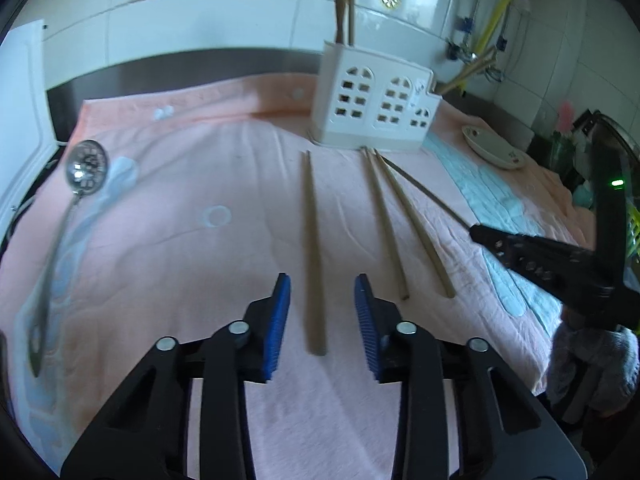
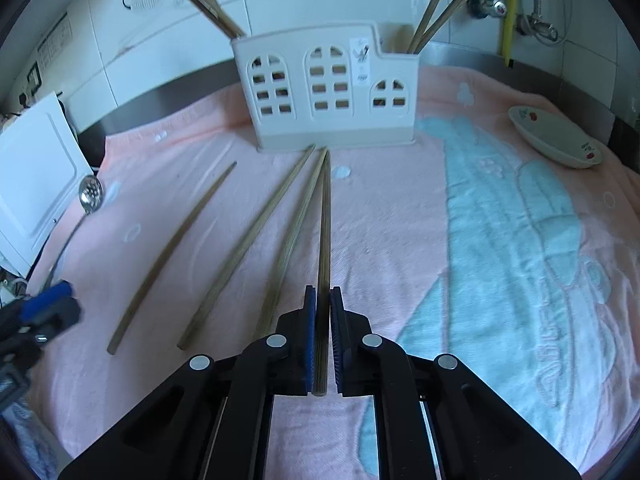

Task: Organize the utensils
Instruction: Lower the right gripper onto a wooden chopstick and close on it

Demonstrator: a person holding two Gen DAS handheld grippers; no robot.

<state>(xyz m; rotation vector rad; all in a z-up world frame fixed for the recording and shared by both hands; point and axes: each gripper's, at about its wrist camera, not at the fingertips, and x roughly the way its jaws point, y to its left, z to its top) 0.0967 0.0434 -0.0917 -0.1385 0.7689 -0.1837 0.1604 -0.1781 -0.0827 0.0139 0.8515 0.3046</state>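
A white utensil holder [image 1: 372, 108] with window cut-outs stands at the back of the pink towel; it also shows in the right wrist view [image 2: 332, 92] with chopsticks standing in both end compartments. Loose wooden chopsticks lie on the towel. My left gripper [image 1: 322, 284] is open, its jaws on either side of the near end of one chopstick [image 1: 312, 248]. My right gripper [image 2: 323, 292] is shut on another chopstick [image 2: 325, 232], whose tip points at the holder; it also shows in the left wrist view [image 1: 496, 240]. Two more chopsticks [image 2: 244, 248] lie to the left of the held one.
A slotted metal spoon [image 1: 86, 168] lies at the towel's left edge, also seen in the right wrist view [image 2: 90, 194]. A white dish [image 2: 556, 142] sits at the right. A white board [image 2: 32, 176] leans at the left. Tiled wall and pipes stand behind.
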